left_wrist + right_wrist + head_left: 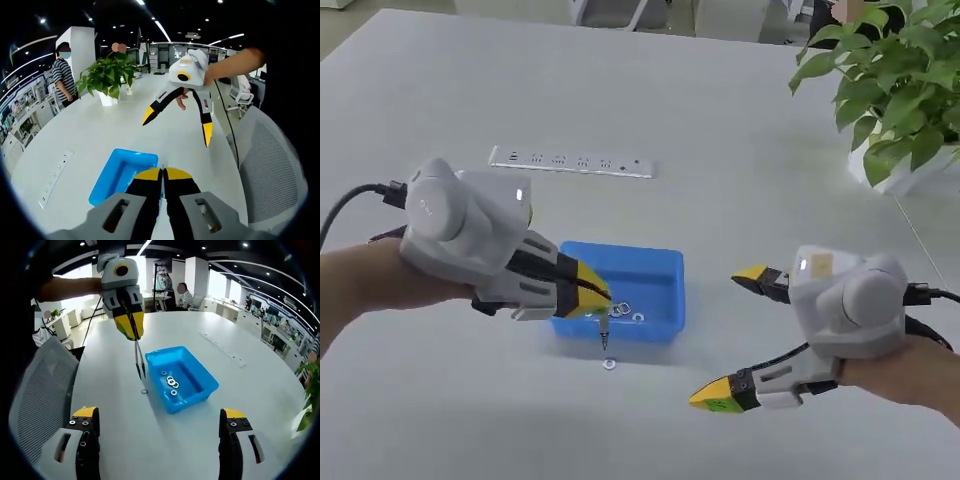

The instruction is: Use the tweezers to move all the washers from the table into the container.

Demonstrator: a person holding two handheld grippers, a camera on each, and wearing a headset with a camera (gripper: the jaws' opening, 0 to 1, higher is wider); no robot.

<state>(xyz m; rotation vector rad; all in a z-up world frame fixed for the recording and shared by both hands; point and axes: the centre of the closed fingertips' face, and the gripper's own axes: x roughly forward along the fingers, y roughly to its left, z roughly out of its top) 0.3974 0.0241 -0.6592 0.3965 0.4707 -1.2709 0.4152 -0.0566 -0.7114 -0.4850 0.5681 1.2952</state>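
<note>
Fingers (pixel 584 283) of my left gripper (pixel 592 292) pinched on tweezers (pixel 138 360), tips near washer (pixel 144 390) on table (pixel 770 150) beside blue container (pixel 192 401). Right gripper (pixel 725 337) fingers wide, empty. Power strip (pixel 570 161) markings unreadable.

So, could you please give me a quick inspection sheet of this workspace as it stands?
Surface: pale grey table, clean.
Job's things: blue container holding several washers; lone washer on the table in front of it; tweezers pointing down near it.
Clutter: power strip.
Grippers: left gripper shut on the tweezers; right gripper open, empty.
Cables: black cable at each gripper.
Surroundings: potted plant, mesh chair, person standing beyond.
</note>
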